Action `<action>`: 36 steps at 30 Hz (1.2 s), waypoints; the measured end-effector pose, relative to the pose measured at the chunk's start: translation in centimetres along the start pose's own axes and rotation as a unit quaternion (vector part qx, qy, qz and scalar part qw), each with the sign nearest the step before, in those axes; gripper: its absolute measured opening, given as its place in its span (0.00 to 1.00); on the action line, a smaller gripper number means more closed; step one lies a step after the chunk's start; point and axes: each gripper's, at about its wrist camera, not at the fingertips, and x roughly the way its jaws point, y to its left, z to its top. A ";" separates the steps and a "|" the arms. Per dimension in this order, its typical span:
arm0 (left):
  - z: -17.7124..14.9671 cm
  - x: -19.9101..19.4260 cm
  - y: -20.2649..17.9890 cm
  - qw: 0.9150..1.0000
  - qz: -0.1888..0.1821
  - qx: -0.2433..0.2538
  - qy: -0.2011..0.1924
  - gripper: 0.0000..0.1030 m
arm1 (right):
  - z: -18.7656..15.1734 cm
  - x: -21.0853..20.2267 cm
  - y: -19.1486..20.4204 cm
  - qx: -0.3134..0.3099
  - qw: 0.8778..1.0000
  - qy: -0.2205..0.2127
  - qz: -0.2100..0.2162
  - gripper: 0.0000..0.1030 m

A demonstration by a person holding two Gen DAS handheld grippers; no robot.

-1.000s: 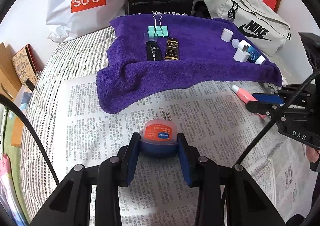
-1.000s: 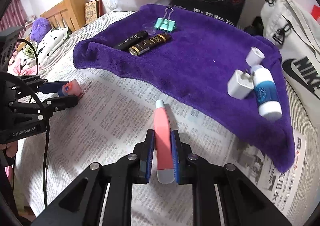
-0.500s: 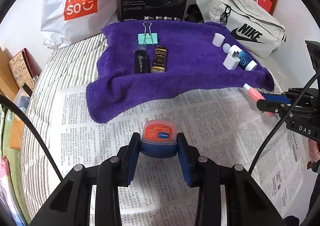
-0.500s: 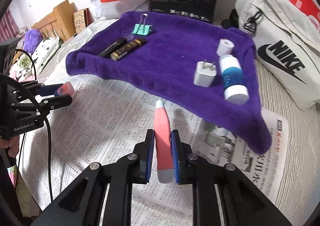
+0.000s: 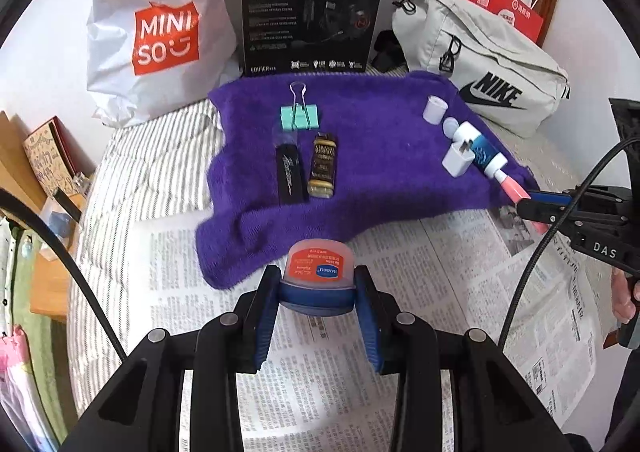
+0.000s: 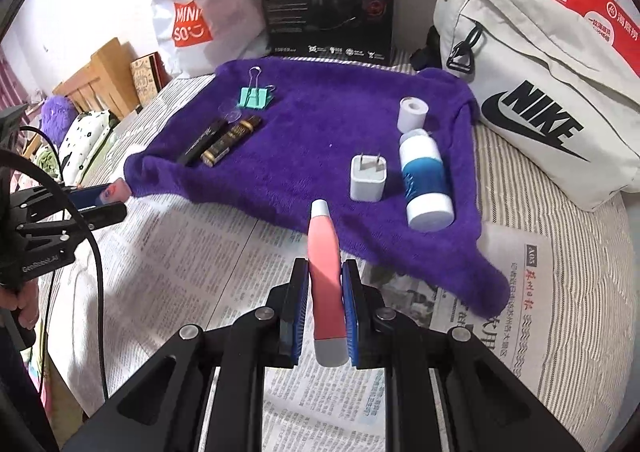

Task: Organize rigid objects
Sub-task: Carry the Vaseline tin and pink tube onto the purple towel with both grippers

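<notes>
Left gripper (image 5: 316, 292): clamped on round balm jar (image 5: 317, 272), above newspaper (image 5: 440, 292). Right gripper (image 6: 325, 316): clamped on pink tube (image 6: 325, 272) (smooth, tapered), near purple towel (image 6: 320, 131). Risk: tube may slide forward; jar may twist free.

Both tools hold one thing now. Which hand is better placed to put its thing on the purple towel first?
Probably right. Its tool grips the pink tube, whose tip already overlaps the towel edge near the charger. The left tool holds the jar over newspaper.
</notes>
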 end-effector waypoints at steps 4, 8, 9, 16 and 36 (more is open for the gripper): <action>1.0 -0.4 0.1 1.000 0.000 0.001 -0.007 0.34 | 0.8 0.1 -0.4 0.007 1.000 -0.001 -0.001 0.16; 2.0 0.0 0.1 1.000 -0.003 -0.001 -0.010 0.34 | 1.8 0.3 -0.8 0.011 1.000 -0.001 -0.001 0.16; 2.3 0.1 0.0 1.000 -0.005 -0.001 -0.010 0.34 | 2.1 0.4 -0.9 0.011 1.000 -0.002 -0.001 0.16; 4.1 1.3 -0.5 1.000 -0.013 0.008 -0.007 0.34 | 4.3 0.6 -1.5 0.012 1.000 -0.007 -0.003 0.16; 8.0 5.1 -0.4 1.000 -0.016 0.020 0.012 0.34 | 10.9 6.3 -4.6 0.004 1.000 0.003 -0.001 0.16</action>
